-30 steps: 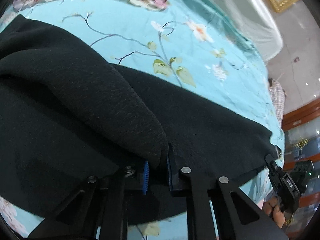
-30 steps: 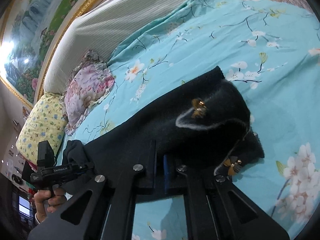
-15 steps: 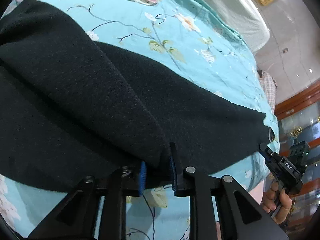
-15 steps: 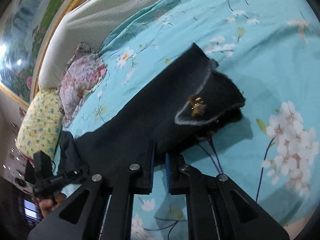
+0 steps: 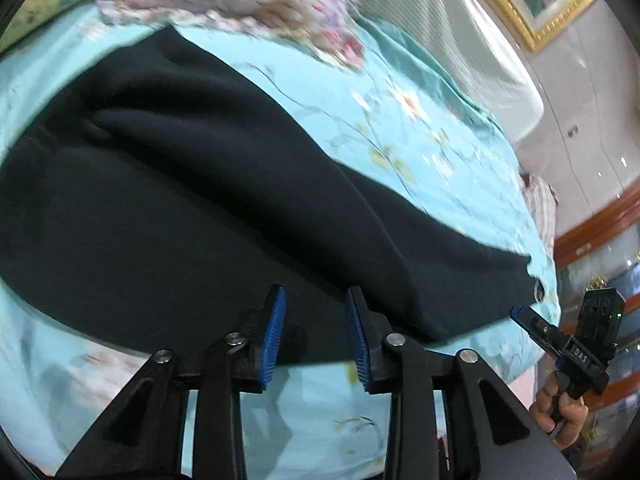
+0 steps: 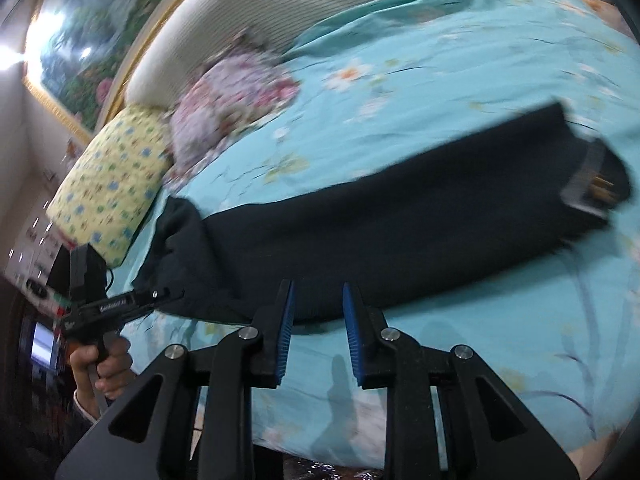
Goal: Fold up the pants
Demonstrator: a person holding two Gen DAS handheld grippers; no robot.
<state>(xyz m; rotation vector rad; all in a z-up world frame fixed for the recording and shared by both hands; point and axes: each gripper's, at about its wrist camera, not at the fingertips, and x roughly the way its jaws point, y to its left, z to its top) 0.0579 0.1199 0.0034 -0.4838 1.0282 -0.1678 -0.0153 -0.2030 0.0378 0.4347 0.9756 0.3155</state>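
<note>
Pants [image 6: 400,236]: black, folded lengthwise, flat on the bed [image 6: 500,344].
Left tool [image 5: 316,332]: spreading, pads clear of cloth.
Right tool [image 6: 318,328]: spreading, pinching nothing.

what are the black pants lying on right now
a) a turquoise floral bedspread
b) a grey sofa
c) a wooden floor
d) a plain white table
a: in the right wrist view the black pants lie stretched flat across the turquoise floral bedspread, with pillows at the head of the bed beyond them.
</note>
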